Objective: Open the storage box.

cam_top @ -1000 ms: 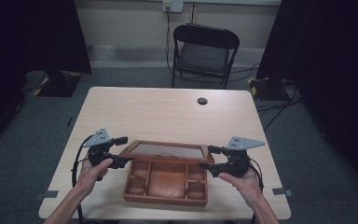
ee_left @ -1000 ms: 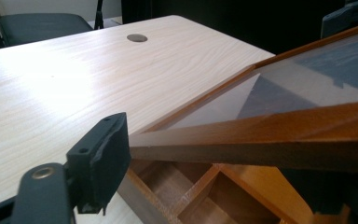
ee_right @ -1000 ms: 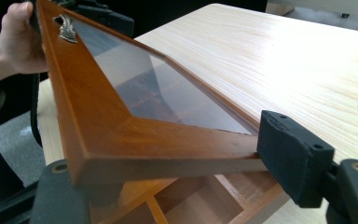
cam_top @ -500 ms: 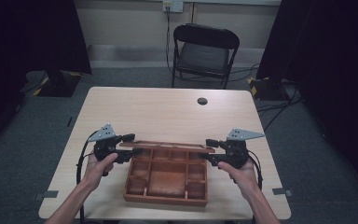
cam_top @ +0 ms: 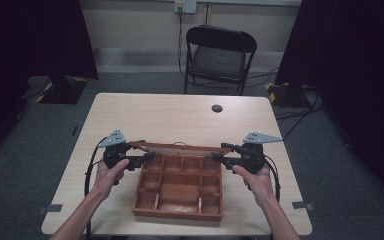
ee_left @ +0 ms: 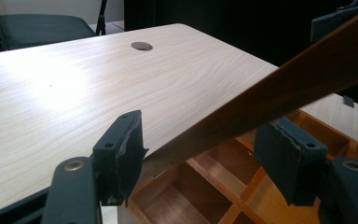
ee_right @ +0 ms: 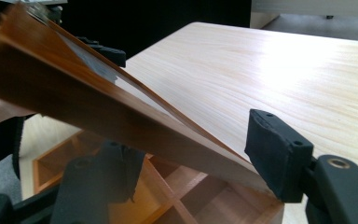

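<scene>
Flanking a raised flat wooden lid [cam_top: 180, 146], both hand-held grippers [cam_top: 141, 158] [cam_top: 220, 159] released, compartmented box [cam_top: 179, 187] beneath

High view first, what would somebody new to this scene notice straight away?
A wooden compartment box sits at the near middle of the pale table, its hinged lid raised along the far edge. The left gripper and right gripper flank that lid, one at each end, fingers spread on either side of it. Farther off, a black folding chair stands behind the table.
</scene>
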A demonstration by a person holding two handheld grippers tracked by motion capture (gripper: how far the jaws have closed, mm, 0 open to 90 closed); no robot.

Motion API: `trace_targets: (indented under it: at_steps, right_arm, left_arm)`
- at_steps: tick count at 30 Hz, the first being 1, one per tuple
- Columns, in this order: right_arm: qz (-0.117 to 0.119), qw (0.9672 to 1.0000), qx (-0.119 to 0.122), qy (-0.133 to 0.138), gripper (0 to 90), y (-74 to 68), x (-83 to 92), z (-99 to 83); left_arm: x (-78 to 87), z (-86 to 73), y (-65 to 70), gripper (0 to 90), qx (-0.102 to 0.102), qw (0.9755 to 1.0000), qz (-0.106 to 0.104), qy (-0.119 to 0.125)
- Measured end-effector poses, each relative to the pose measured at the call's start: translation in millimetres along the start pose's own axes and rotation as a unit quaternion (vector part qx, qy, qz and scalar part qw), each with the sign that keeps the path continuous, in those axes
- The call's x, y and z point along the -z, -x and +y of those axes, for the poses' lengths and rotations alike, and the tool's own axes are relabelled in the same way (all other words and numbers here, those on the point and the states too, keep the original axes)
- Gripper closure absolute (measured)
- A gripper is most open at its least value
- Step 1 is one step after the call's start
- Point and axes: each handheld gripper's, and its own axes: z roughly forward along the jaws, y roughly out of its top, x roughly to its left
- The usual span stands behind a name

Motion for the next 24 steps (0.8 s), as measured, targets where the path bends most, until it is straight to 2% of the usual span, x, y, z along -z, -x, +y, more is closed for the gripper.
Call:
trace_targets:
  at_steps: [3, 6, 8, 13, 16, 18, 24]
  right_arm:
    - [-0.001, 1.0000, -0.002, -0.001, 38.2, 2.8, -3.2, -0.3]
    - [-0.002, 1.0000, -0.005, -0.002, 39.8, 6.2, -7.2, -0.6]
    - [-0.003, 1.0000, -0.004, -0.004, 41.7, 6.9, -8.3, -1.1]
    - [-0.007, 0.9999, -0.007, -0.003, 44.7, 10.6, -13.1, -3.3]
    - [-0.011, 0.9999, -0.010, -0.002, 45.6, 13.2, -15.7, -2.9]
    - [-0.012, 0.9999, -0.010, 0.000, 46.3, 15.1, -16.8, -2.0]
    - [-0.011, 0.9998, -0.017, 0.004, 46.9, 21.6, -21.0, -2.2]
  left_arm:
    - [-1.6, -0.6, -2.3, 33.7, 0.003, 1.0000, -0.002, 0.005]
    - [-0.6, -1.1, -6.1, 32.9, -0.006, 0.9999, -0.014, 0.005]
    - [-0.6, -1.4, -7.4, 32.8, -0.003, 0.9998, -0.020, 0.007]
    - [-3.4, -0.4, -5.6, 33.3, -0.018, 0.9998, -0.001, 0.003]
    - [-5.7, 3.9, -7.0, 33.2, -0.019, 0.9998, -0.001, -0.007]
    - [-7.3, 7.4, -7.2, 33.8, -0.029, 0.9995, -0.001, -0.013]
    - [-9.4, 8.1, -9.4, 36.5, -0.019, 0.9998, 0.003, -0.008]
